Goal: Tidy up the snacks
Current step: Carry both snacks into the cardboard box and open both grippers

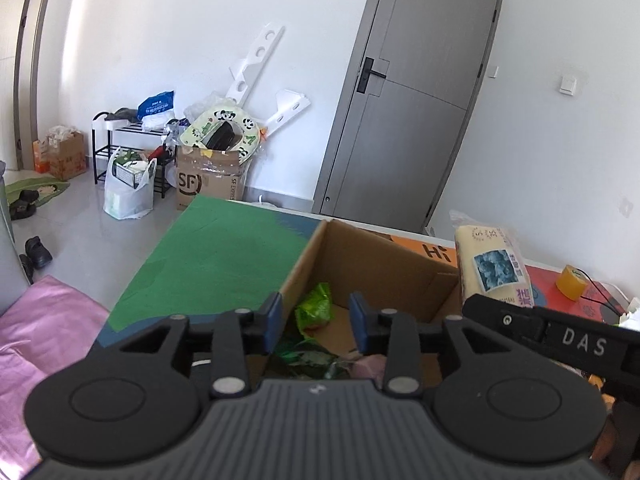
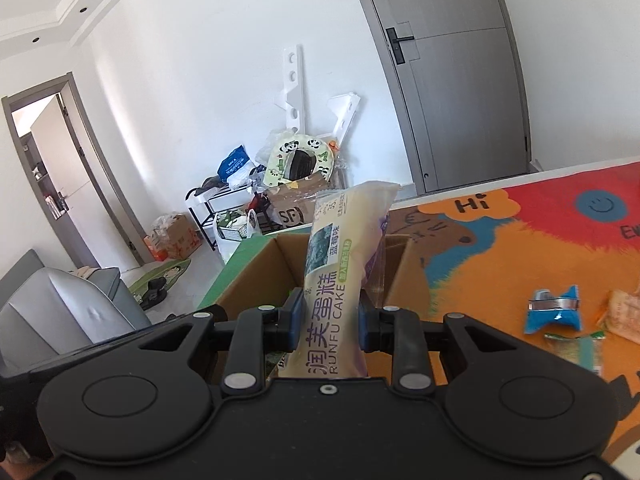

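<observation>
An open cardboard box (image 1: pixel 372 256) stands on the colourful mat, with a green snack packet (image 1: pixel 316 310) and other wrappers lying inside. My left gripper (image 1: pixel 316 326) is open and empty, hovering over the box's near edge. My right gripper (image 2: pixel 331 320) is shut on a pale yellow Runfu cake packet (image 2: pixel 340 264), held upright just before the box (image 2: pixel 256 276). The same packet shows in the left wrist view (image 1: pixel 490 264) at the box's right side, with the right gripper's black body below it.
Loose snacks lie on the mat right of the box: a blue packet (image 2: pixel 554 312), a green-white packet (image 2: pixel 576 350) and an orange one (image 2: pixel 622 316). A yellow tape roll (image 1: pixel 572 282) sits at the mat's far right. A grey door (image 1: pixel 416 92) and floor clutter lie behind.
</observation>
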The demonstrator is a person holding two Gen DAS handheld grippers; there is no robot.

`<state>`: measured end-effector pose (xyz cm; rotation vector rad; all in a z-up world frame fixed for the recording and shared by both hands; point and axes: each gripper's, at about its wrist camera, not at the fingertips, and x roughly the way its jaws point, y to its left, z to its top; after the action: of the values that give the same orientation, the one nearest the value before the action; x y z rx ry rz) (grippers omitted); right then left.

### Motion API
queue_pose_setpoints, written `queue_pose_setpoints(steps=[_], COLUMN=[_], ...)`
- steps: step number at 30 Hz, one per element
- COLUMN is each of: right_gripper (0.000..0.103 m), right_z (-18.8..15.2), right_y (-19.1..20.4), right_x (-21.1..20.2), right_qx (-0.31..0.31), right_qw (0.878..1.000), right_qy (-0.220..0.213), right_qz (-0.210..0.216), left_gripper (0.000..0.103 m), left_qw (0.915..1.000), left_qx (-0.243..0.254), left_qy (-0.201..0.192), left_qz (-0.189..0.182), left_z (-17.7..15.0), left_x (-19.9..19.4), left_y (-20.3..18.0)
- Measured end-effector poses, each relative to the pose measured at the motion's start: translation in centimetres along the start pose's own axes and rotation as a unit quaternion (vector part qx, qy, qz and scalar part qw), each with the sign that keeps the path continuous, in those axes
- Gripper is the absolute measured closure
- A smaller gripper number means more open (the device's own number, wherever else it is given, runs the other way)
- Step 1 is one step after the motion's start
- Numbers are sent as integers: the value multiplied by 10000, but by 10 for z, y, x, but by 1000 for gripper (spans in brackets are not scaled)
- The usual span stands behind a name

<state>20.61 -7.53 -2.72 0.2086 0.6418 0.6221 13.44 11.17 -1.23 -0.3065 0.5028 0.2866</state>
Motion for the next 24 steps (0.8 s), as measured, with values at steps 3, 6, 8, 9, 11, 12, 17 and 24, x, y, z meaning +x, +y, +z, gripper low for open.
queue_pose_setpoints(steps=[3, 6, 8, 9, 11, 12, 17, 24], right_gripper=[76, 76, 76, 75, 72, 65, 42, 39], right_z=[0, 1, 2, 3, 4, 5, 2, -3], right_y=[3, 6, 7, 7, 8, 7, 3, -11], right_x=[4, 9, 11, 13, 16, 16, 5, -19], right_qx=[45, 69, 109, 121, 159, 187, 192, 301], right_qw=[10000, 10000, 9999, 9999, 9998, 9997, 9997, 9994], right_qy=[22, 43, 35, 25, 7, -11, -119, -129], right_qz=[7, 25, 67, 96, 144, 147, -28, -77], left_gripper=[60, 54, 49, 45, 40, 35, 17, 12], left_qw=[10000, 9998, 9997, 9997, 9997, 9996, 9995, 9995], left_qx=[-65, -147, -180, -187, -185, -199, -210, -251], left_qy=[-9, -48, -50, -51, -54, -55, -98, -127], left_qz=[67, 106, 134, 143, 176, 192, 228, 140], left_z=[3, 5, 6, 6, 6, 6, 6, 4], left_x=[-2, -3, -4, -4, -4, -4, -2, -7], left_y=[9, 17, 20, 21, 22, 22, 20, 4])
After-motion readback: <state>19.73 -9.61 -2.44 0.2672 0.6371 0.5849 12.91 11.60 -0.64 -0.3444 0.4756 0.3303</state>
